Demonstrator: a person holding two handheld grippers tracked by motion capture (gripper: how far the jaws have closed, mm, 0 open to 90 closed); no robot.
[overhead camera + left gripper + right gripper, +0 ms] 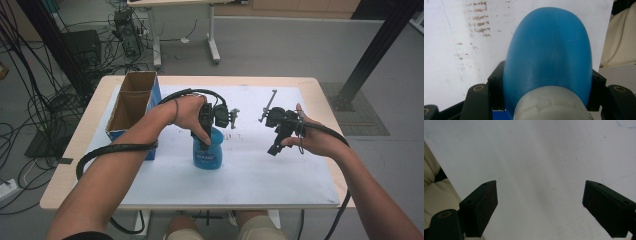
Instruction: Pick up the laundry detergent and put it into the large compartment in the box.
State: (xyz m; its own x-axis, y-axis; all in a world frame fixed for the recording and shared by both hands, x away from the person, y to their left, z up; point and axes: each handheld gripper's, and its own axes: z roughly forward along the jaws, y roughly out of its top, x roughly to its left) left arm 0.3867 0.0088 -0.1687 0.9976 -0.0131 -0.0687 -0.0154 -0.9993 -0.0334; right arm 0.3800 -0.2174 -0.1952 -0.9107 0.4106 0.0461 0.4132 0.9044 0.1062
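A blue plastic bottle (208, 152) with a label stands upright on the white sheet (260, 170) at the table's middle. My left gripper (206, 131) comes down on it from above and is shut on its upper part. In the left gripper view the blue bottle (549, 57) bulges between the two black jaws, with its pale cap (549, 107) at the bottom. My right gripper (278, 142) hangs above the sheet to the right of the bottle, a hand's width away. Its jaws stand wide apart with nothing between them, and my right gripper (540, 207) looks down on bare white sheet.
An open cardboard box (132, 107) with blue sides stands at the table's left, close to my left forearm. The sheet carries brown smudges (479, 22) near the bottle. Cables and a desk leg (214, 47) are on the floor beyond the table.
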